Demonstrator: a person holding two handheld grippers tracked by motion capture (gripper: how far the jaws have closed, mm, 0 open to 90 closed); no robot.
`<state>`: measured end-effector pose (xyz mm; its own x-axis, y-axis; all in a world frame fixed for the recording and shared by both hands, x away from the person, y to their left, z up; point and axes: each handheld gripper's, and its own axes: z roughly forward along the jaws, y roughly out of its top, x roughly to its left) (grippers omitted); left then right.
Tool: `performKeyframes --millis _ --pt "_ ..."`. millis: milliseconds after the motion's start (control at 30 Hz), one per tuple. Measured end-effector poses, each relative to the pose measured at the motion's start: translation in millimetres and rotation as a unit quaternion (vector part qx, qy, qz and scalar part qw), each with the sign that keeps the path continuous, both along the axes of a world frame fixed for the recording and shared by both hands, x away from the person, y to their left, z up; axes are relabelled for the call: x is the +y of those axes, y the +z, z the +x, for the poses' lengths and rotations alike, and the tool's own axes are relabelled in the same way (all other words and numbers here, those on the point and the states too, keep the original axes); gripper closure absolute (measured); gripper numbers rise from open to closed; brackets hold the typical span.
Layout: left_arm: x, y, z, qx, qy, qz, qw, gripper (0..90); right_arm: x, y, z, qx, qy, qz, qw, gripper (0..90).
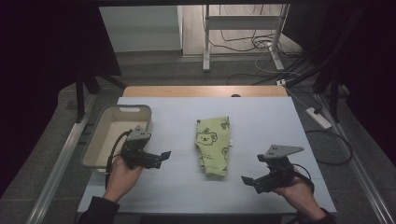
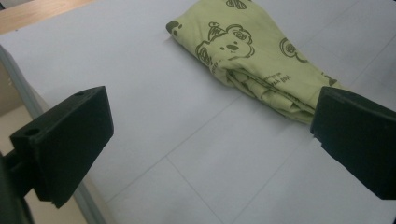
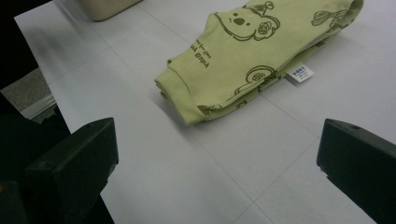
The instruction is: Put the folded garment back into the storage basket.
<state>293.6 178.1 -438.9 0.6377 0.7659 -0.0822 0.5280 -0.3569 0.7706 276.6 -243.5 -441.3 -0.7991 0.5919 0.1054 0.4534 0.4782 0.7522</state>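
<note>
Desk [image 1: 261, 116]: white. Bin [image 1: 93, 149]: left of garment, empty. Folded green garment [image 1: 213, 145]: lay mid-desk. Left gripper [image 1: 156, 157], right gripper [image 1: 254, 170]: flanked garment, jaws apart, holding nothing. Risk: a single-layer pinch would likely unfold it.

The green garment [image 3: 243, 51] carries a short line of brown print near its cuff in the right gripper view; the last word looks like "BspA", the rest is too small to read. A white tag [image 3: 299, 73] at its edge bears tiny dark print, illegible from here.
</note>
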Motion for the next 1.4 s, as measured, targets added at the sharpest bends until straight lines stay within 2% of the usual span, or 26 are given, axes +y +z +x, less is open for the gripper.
performKeyframes --millis 333,633,733,967,1400 --pt "-15.8 -3.5 22.5 0.001 -0.005 0.013 0.9999 0.0 7.7 -3.1 7.0 0.010 0.006 0.004 0.9999 0.0" --pt "-25.4 -4.8 41.7 0.003 -0.005 0.019 0.9998 0.0 14.3 -5.8 13.0 0.014 0.012 -0.004 0.9998 0.0" --pt "-28.6 -7.5 48.6 0.005 -0.007 0.011 0.9999 0.0 17.7 -6.8 14.8 0.018 0.013 -0.007 0.9997 0.0" --pt "-36.4 -12.5 63.3 0.002 -0.015 0.014 0.9998 0.0 23.5 -7.4 19.1 0.031 0.014 -0.013 0.9993 0.0" --pt "-54.6 -19.2 89.0 -0.001 -0.032 0.042 0.9986 0.0 37.6 -10.7 20.7 0.031 0.030 -0.034 0.9985 0.0"
